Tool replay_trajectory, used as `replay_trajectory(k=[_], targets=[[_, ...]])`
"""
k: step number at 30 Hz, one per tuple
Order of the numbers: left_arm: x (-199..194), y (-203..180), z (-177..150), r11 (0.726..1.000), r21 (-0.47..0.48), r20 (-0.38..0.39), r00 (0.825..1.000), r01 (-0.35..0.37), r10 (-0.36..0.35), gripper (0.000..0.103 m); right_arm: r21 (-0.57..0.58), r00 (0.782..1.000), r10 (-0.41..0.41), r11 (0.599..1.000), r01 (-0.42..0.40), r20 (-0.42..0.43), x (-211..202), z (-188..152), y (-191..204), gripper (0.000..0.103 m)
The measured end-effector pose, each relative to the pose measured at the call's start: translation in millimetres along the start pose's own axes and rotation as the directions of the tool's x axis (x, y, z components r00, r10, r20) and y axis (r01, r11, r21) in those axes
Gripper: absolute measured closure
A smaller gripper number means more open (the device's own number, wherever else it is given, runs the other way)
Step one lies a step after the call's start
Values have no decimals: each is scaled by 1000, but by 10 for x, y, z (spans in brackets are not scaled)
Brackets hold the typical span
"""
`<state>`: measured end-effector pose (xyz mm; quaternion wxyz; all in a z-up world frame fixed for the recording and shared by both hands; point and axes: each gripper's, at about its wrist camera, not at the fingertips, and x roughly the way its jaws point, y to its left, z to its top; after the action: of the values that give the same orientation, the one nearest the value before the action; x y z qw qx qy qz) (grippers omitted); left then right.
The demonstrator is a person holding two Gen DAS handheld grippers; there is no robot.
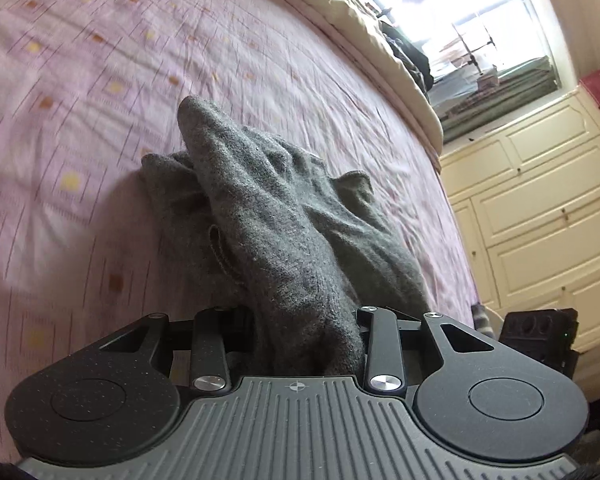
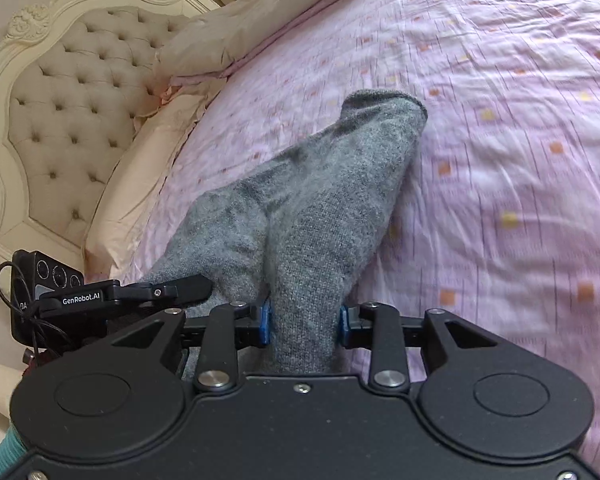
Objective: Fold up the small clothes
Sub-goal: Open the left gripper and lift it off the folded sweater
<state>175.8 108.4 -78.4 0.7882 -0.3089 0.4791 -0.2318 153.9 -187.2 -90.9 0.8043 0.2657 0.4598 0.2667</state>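
Observation:
A small grey knitted garment hangs over the pink patterned bedspread. My left gripper is shut on one bunched end of it; the cloth hides the fingertips. In the right wrist view the same grey garment rises from my right gripper, which is shut on another bunched part between its blue pads. The left gripper shows at the left of that view, clamped on the cloth close beside the right one. The far end of the garment droops toward the bed.
A beige quilt lies along the bed's far edge. Cream cupboards and a bright window stand to the right. A tufted cream headboard and pillows are at the left in the right wrist view.

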Motion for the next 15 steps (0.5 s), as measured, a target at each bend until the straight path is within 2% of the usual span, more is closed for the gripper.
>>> replay_trajectory(k=[2, 4, 6, 8, 9, 11, 12, 15], targets=[[-55, 14, -203, 1000, 6, 13, 1000, -19, 19, 67, -17, 999, -48, 999, 49, 20, -42, -130, 0, 54], [-85, 51, -329, 996, 31, 61, 995, -79, 77, 64, -49, 988, -139, 989, 142, 64, -69, -241, -6, 51], [-106, 117, -382, 983, 62, 134, 977, -175, 166, 60, -65, 976, -186, 979, 194, 114, -98, -315, -23, 45], [-120, 211, -384, 976, 50, 178, 963, -214, 203, 52, -95, 957, -234, 963, 253, 171, -125, -372, 7, 42], [-125, 223, -384, 970, 75, 204, 956, -232, 213, 50, -113, 949, -248, 955, 273, 196, -143, -399, 32, 42], [-127, 166, -387, 941, 147, 250, 932, -305, 263, 46, -130, 938, -260, 947, 294, 227, -166, -453, 85, 42], [-121, 120, -398, 923, 184, 268, 921, -337, 283, 40, -140, 934, -264, 943, 303, 241, -168, -464, 112, 42], [-133, 49, -439, 888, 239, 299, 900, -393, 318, 35, -183, 919, -257, 930, 319, 299, -238, -541, 222, 42]])
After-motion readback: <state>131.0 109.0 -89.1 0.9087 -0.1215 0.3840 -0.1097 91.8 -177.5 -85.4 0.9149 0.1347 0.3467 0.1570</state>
